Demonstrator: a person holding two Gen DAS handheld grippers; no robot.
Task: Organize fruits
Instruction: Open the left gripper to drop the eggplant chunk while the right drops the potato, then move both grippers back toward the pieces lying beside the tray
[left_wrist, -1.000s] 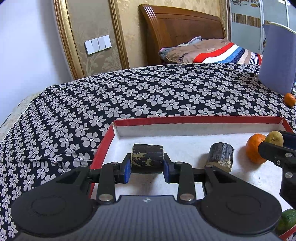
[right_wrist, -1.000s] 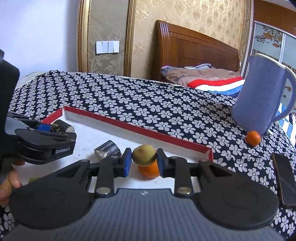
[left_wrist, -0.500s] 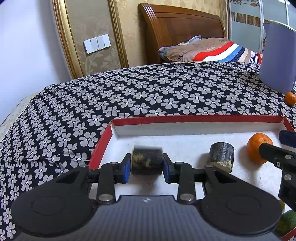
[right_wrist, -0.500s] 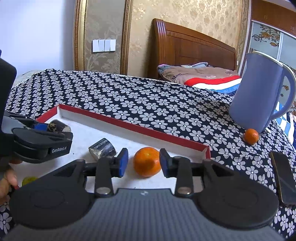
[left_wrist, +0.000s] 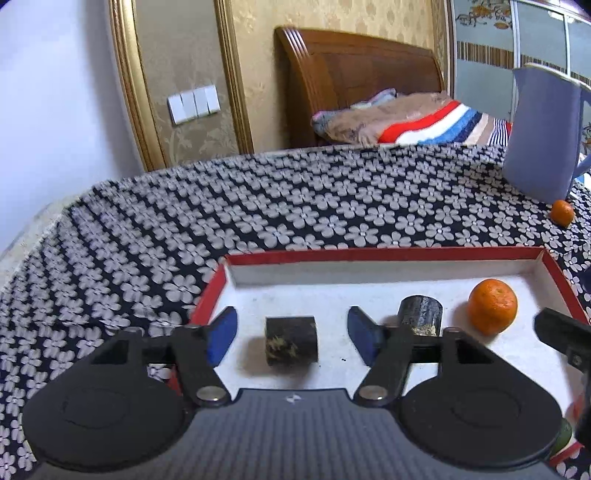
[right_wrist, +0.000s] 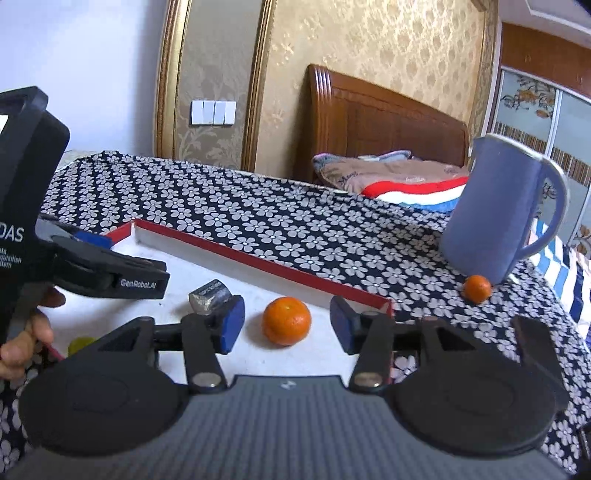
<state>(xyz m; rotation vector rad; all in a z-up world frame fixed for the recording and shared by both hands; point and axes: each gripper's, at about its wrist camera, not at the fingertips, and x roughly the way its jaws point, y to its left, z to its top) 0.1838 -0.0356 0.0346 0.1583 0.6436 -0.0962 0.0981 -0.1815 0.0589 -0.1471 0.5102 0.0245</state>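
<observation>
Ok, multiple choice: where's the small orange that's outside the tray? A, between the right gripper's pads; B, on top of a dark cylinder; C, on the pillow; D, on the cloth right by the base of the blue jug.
D: the small orange sits on the flowered cloth at the foot of the blue jug, outside the tray.

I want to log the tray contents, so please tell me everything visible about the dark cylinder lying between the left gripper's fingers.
The dark cylinder is short and stubby, almost black, with yellowish flaky patches on its side; its material cannot be told. It lies on its side on the white floor of the red-rimmed tray, in the left part. The left gripper has just been opening: its blue pads stand apart from it, touching nothing. Only the tray floor touches it.
</observation>
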